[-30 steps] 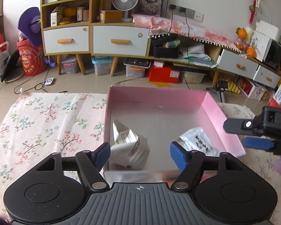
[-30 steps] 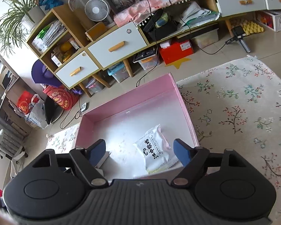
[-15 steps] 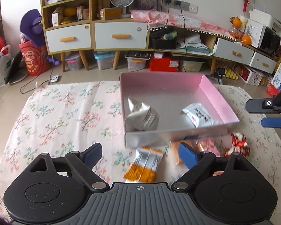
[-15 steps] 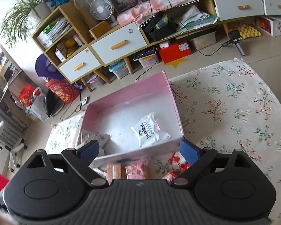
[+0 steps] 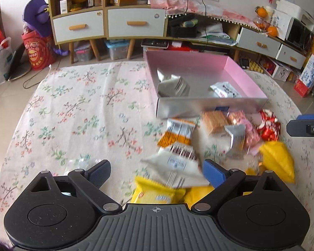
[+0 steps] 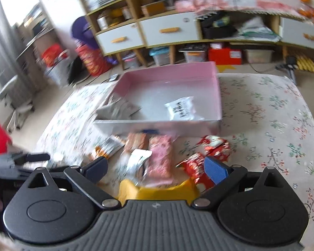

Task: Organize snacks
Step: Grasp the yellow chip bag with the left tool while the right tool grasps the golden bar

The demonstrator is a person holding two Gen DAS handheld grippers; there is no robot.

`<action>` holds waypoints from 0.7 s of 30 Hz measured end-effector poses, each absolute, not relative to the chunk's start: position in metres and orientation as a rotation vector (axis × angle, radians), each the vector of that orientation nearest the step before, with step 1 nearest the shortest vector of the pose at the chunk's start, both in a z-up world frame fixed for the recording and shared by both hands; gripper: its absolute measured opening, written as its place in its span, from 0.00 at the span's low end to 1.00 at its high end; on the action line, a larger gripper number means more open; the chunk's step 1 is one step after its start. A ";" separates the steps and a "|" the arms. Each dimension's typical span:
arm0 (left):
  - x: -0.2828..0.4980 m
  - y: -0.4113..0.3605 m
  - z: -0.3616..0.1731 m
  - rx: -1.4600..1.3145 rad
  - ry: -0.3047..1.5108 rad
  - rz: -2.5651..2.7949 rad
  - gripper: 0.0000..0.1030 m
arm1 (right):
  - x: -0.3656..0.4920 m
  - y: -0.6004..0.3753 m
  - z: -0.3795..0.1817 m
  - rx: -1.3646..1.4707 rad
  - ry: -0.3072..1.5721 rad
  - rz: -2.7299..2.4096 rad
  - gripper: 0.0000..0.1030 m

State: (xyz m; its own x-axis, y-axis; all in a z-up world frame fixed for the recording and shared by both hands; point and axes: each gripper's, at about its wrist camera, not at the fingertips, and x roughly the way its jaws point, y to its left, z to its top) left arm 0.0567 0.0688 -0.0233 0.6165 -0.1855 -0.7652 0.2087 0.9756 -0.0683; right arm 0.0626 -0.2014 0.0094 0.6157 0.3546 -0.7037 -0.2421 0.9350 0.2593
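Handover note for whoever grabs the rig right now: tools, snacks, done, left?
Left tool: open, empty, above the near end of the snack pile.
Right tool: open, empty, above the same pile.
Pink box sits at the far side of the floral cloth. Inside it: a silver packet and a white packet.
Done: those two are in the box.
Left: the loose pile in front of the box, including the orange-and-white packet, the pink packet, the red wrappers and the yellow bags. Nearest pick is probably the white bag between the left tool's fingers.
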 end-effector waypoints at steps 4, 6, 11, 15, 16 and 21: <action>0.046 0.076 -0.031 0.049 0.884 -0.236 0.93 | 0.048 -0.189 0.009 0.064 0.806 0.413 0.97; 0.041 0.081 -0.035 0.052 0.887 -0.242 0.93 | 0.043 -0.183 0.009 0.028 0.792 0.444 0.97; 0.031 0.092 -0.044 0.057 0.881 -0.267 0.93 | 0.033 -0.162 0.006 -0.084 0.764 0.527 0.98; 0.026 0.096 -0.052 0.076 0.881 -0.297 0.93 | 0.025 -0.144 0.000 -0.181 0.756 0.592 0.98; 0.024 0.098 -0.054 0.077 0.883 -0.307 0.93 | 0.024 -0.140 -0.002 -0.199 0.758 0.607 0.98; 0.019 0.099 -0.061 0.088 0.888 -0.352 0.93 | 0.016 -0.119 -0.010 -0.306 0.758 0.685 0.98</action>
State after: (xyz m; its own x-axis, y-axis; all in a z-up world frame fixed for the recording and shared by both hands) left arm 0.0190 0.0992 -0.0611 0.5776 -0.2640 -0.7724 0.3362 0.9392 -0.0696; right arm 0.0162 -0.1191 -0.0097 0.5255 0.4571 -0.7176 -0.6679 0.7441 -0.0151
